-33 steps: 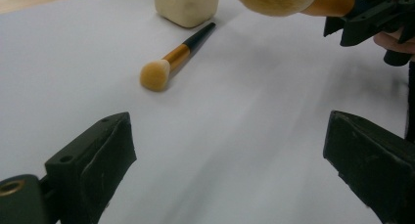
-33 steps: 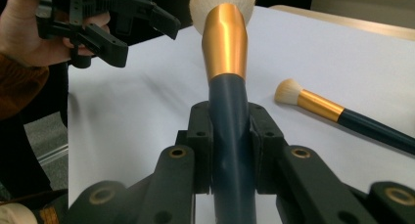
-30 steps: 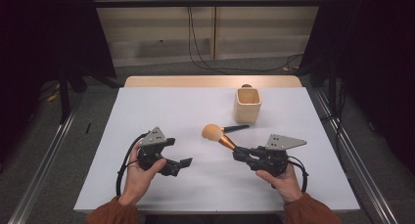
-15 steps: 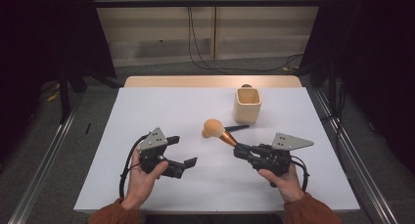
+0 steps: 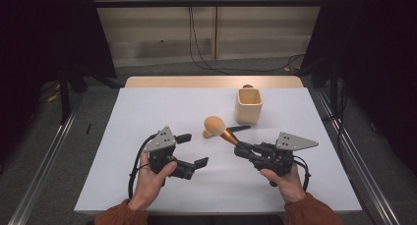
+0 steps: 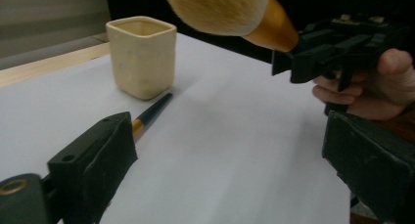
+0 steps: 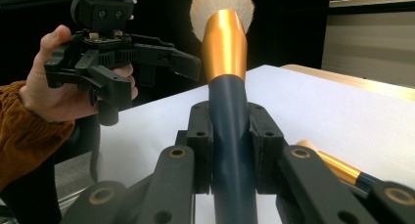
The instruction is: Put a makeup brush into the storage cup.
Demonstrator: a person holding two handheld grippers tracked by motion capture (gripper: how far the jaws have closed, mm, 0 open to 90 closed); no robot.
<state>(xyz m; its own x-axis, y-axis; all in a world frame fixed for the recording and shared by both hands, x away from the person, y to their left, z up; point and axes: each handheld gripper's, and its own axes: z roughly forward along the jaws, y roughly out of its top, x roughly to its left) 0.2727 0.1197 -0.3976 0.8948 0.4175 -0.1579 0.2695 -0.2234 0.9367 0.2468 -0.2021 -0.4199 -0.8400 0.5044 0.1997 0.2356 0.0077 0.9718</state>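
Above the table's [image 5: 147, 117] middle, the large brush [image 5: 219, 129] is clamped by its dark handle in the right gripper [image 5: 242, 150], bristles raised toward the cup [image 5: 249, 106]. A second brush [image 6: 149, 115] lies beside the cup, its head hidden behind a jaw in the left gripper view. Left gripper [image 5: 193, 150] is held level, jaws wide apart and empty.

A cream square cup [image 5: 249, 106] stands upright on the far right part of the white table [image 5: 162, 112], its mouth open to the top. Just near of the cup a second, slimmer brush [image 6: 150, 115] with a dark handle and gold ferrule lies flat on the tabletop, its handle end close to the cup's base. Beyond the table's far wooden edge, black cables [image 5: 206, 63] hang down the wall and trail across the grey floor.
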